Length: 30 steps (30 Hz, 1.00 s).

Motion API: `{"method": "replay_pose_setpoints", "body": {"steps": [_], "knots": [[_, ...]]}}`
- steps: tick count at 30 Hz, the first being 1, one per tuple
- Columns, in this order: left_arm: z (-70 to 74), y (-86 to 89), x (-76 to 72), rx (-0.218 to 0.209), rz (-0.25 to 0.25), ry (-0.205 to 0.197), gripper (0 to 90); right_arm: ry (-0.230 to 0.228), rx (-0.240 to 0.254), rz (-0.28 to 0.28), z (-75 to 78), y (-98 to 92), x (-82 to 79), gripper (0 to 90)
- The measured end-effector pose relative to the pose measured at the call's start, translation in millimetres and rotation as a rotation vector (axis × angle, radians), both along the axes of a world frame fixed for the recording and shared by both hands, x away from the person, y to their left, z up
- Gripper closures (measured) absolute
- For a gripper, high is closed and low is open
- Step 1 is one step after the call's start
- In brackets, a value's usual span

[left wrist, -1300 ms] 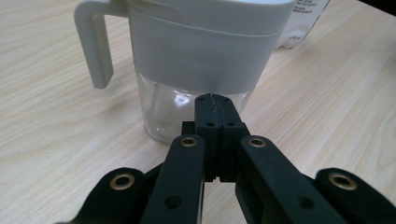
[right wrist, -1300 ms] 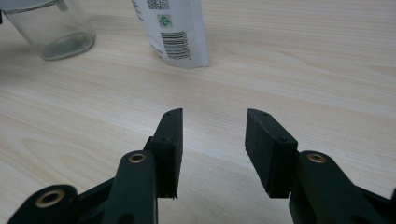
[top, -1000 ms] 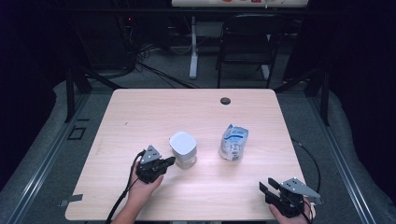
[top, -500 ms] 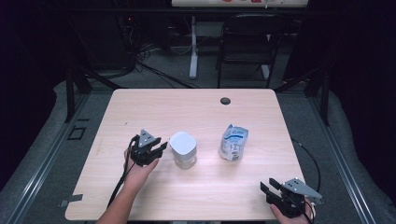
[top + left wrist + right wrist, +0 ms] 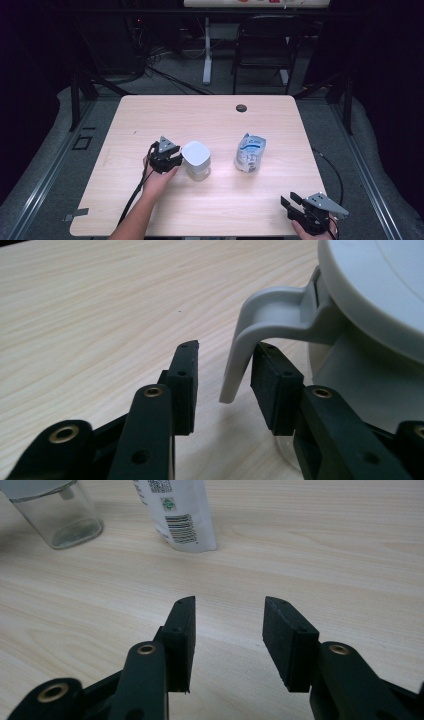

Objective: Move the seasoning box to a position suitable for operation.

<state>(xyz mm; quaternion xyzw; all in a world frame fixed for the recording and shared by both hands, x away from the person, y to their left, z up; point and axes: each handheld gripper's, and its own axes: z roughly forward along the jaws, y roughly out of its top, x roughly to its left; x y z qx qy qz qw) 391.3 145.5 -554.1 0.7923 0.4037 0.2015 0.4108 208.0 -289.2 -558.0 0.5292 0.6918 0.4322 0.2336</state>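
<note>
The jar (image 5: 197, 160) and the pouch (image 5: 250, 153) stood well apart mid-table, bare wood open between them. The jar's lid latch (image 5: 250, 335) hung between the left gripper (image 5: 222, 372) jaws, beside 1 pad.

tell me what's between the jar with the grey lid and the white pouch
Nothing: in the high view, only bare wooden table lies between the jar and the pouch.
</note>
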Motion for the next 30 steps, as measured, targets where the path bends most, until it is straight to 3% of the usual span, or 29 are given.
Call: {"method": "replay_pose_setpoints", "body": {"steps": [3,6,13,30], "knots": [[-0.2,-4.9,2.0,0.01,-0.007,-0.008,68.7,0.002,0.014,-0.007,-0.7,-1.9,-0.4,56.8],[0.6,-7.8,1.7,0.027,-0.014,-0.021,78.6,0.007,0.012,-0.011,-1.1,-3.9,-0.9,56.7],[1.6,-3.7,-3.8,0.045,-0.021,-0.024,81.7,0.004,0.017,-0.015,-1.5,-4.9,-1.5,56.7],[2.3,17.1,-38.6,0.054,0.024,-0.016,82.5,0.001,-0.003,-0.002,-0.3,1.7,-0.4,56.7]]}}
